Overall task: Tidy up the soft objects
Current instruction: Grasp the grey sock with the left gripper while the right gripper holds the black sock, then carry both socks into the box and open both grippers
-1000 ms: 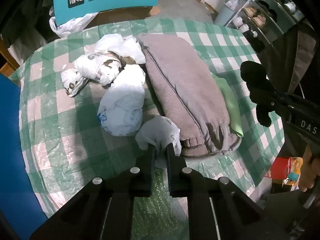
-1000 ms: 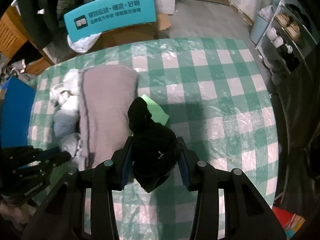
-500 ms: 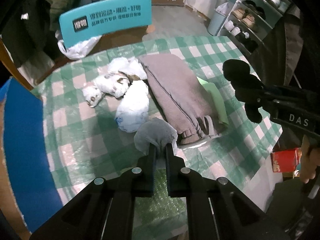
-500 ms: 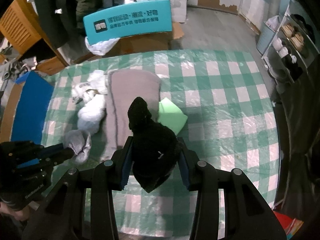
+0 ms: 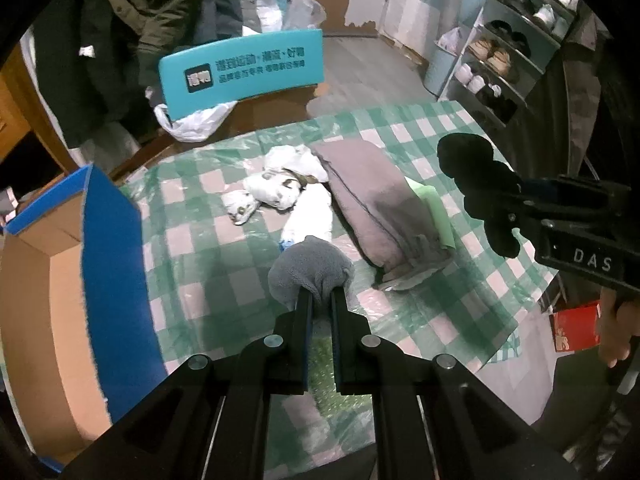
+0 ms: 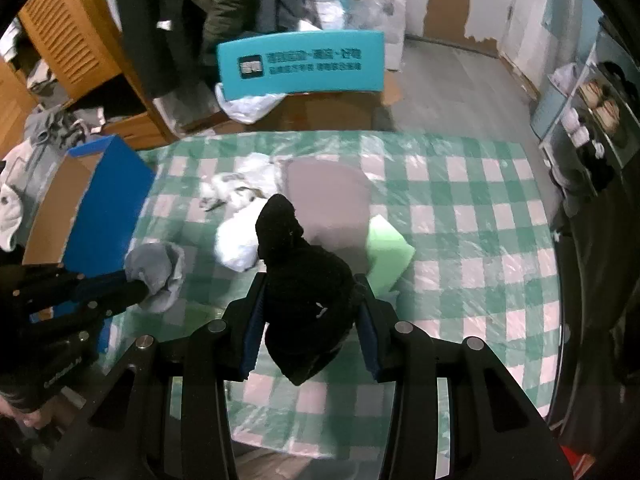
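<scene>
Left claw pinches a grey sock bundle; right claw clamps a black sock bundle. Both hang above the surface. Blue-sided box lies left, nearer the left claw.

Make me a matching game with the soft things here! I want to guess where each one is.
Things:
1. grey knitted sock bundle
2. black fuzzy sock bundle
3. folded mauve-grey towel
4. light green foam sheet

Places:
A. partly under the towel
B. in the right tongs
C. lying on the checked table
D. in the left tongs

Pairs: 1-D, 2-B, 3-C, 4-A
</scene>
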A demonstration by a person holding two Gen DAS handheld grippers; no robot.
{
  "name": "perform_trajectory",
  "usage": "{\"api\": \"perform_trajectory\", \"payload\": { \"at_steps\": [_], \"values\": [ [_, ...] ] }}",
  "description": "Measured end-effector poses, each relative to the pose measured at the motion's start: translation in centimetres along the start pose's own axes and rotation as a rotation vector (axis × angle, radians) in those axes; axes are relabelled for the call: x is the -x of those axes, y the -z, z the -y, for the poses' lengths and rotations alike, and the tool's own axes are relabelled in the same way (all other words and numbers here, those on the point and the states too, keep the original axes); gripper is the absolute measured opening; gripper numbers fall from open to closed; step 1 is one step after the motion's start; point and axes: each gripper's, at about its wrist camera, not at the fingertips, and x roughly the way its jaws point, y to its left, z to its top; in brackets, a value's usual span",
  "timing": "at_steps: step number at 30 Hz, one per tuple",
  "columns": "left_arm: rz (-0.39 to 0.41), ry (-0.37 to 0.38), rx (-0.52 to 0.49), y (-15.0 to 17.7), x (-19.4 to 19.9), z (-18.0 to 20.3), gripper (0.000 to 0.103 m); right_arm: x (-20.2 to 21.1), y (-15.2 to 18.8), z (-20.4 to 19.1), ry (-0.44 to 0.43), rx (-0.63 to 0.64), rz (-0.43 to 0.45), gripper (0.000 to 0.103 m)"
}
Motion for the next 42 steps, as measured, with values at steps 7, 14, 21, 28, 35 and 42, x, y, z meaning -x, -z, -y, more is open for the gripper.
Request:
{"api": "perform_trajectory", "payload": {
  "at_steps": [7,14,21,28,35,42],
  "values": [
    [0.040,-0.019,0.019,0.3,2.3,-1.4,0.008,1.1,-0.5,-2.8,-0.024,0.048,0.019,0.041],
    [0.072,-0.052,0.035,0.8,4.1,-3.2,0.008,1.6,-0.9,-5.9,-0.054,0.101,0.029,0.041],
    [0.094,-0.074,0.059,1.6,5.6,-5.3,0.008,1.6,-1.7,-9.3,-0.084,0.158,0.027,0.041],
    [0.115,-0.093,0.106,2.3,6.8,-7.9,0.008,1.1,-2.5,-13.0,-0.119,0.210,0.023,0.041],
    [0.126,-0.108,0.150,2.9,7.6,-10.6,0.008,0.6,-3.3,-16.2,-0.151,0.247,0.014,0.041],
    [0.137,-0.125,0.195,3.8,8.4,-13.3,0.008,-0.3,-4.0,-19.4,-0.183,0.284,0.002,0.041]
  ]
}}
